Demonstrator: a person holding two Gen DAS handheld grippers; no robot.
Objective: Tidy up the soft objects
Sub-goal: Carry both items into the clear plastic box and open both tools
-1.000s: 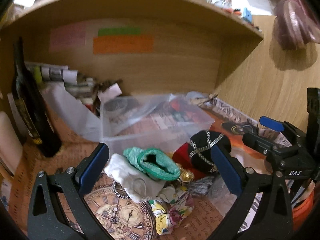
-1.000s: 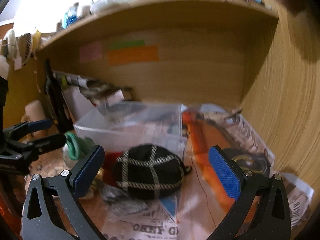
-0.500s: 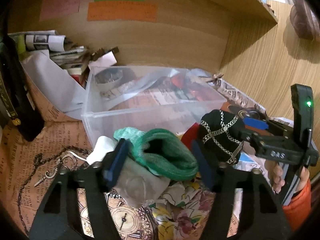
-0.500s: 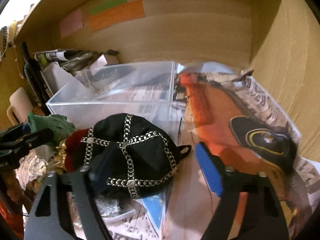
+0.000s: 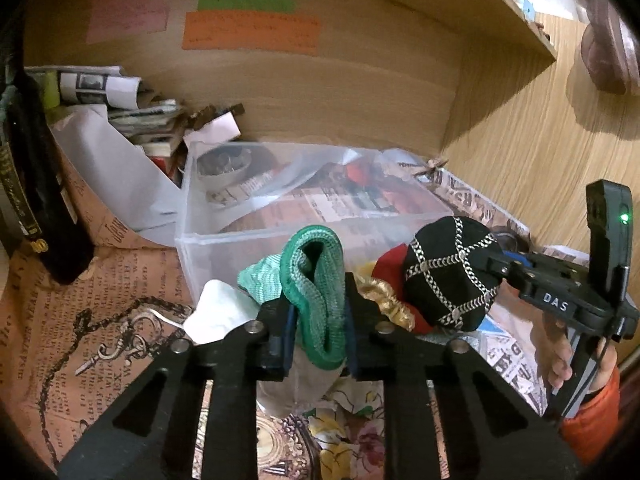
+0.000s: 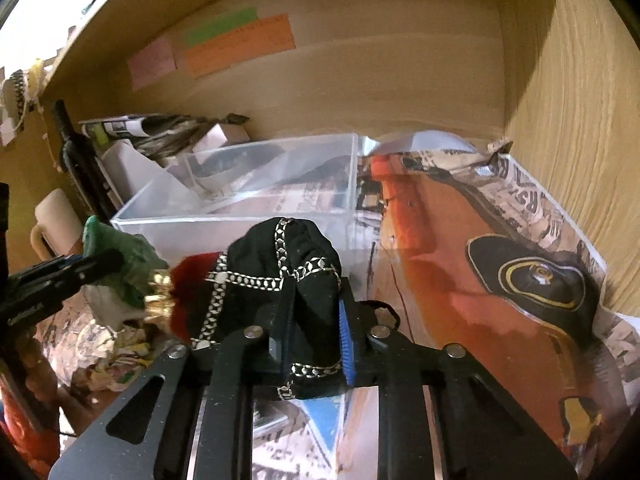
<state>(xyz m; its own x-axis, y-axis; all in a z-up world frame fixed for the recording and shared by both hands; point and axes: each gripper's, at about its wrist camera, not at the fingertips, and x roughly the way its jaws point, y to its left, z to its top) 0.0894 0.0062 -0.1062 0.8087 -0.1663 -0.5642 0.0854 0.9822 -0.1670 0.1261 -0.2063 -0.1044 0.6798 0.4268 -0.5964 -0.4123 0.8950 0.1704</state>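
Filling the back of your view, the wooden alcove [image 5: 360, 92] carries pink, green and orange paper labels [image 5: 250, 32] on its rear wall, and printed newspaper [image 6: 460, 264] lines its floor. On that paper sits the clear plastic bin [image 5: 256, 236] — its floor shows only newsprint through the plastic, with what looks like a clear bag or sheet lying in it; nothing soft is inside. Just in front of the bin's near wall lies the heap of soft things. Your right gripper [image 6: 316, 336] is clamped tight on the black cap with silver chain trim [image 6: 288, 264], its fabric bunched between the blue pads. Your left gripper [image 5: 318, 334] is pinched shut on the green knit sock [image 5: 320, 280], beside a white cloth [image 5: 218, 312]. A red-and-gold scrunchie [image 5: 384, 280] touches the cap — between your two grips.
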